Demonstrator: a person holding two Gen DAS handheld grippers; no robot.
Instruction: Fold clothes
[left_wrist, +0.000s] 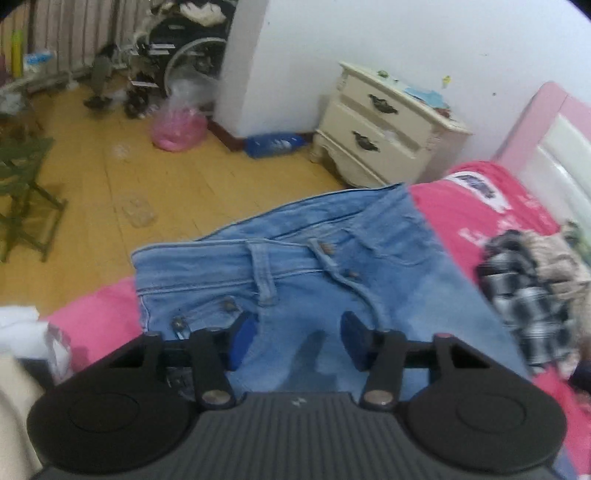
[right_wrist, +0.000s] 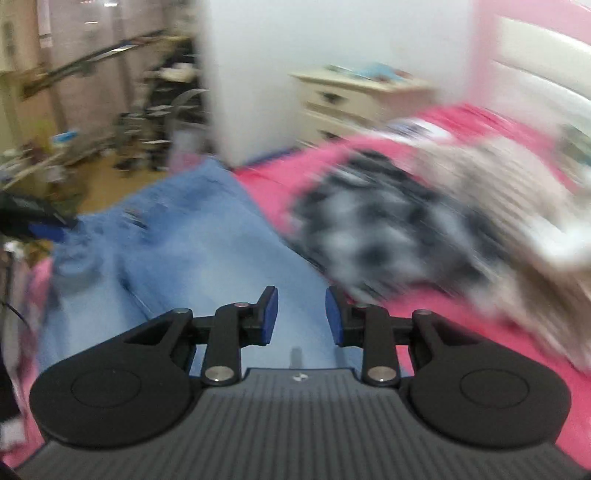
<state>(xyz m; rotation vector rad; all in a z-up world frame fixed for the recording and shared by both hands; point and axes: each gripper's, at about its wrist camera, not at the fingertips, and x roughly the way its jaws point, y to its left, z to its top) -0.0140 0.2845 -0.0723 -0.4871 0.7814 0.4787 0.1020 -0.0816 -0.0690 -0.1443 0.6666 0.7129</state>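
Your left gripper (left_wrist: 299, 341) and right gripper (right_wrist: 301, 314) both hover, jaws apart and empty, over the light-blue jeans (left_wrist: 295, 266) on the pink bedspread (left_wrist: 461, 210).

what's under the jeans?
The jeans lie on a pink bedspread, which shows on both sides of them. Their waistband end hangs past the bed edge over the yellow wooden floor. Whatever lies directly beneath the denim is covered.

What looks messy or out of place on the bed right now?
The jeans lie skewed across the pink bedspread, with their waistband hanging past the bed's edge over the floor. Beside them a checked garment sits in a crumpled, unfolded heap.
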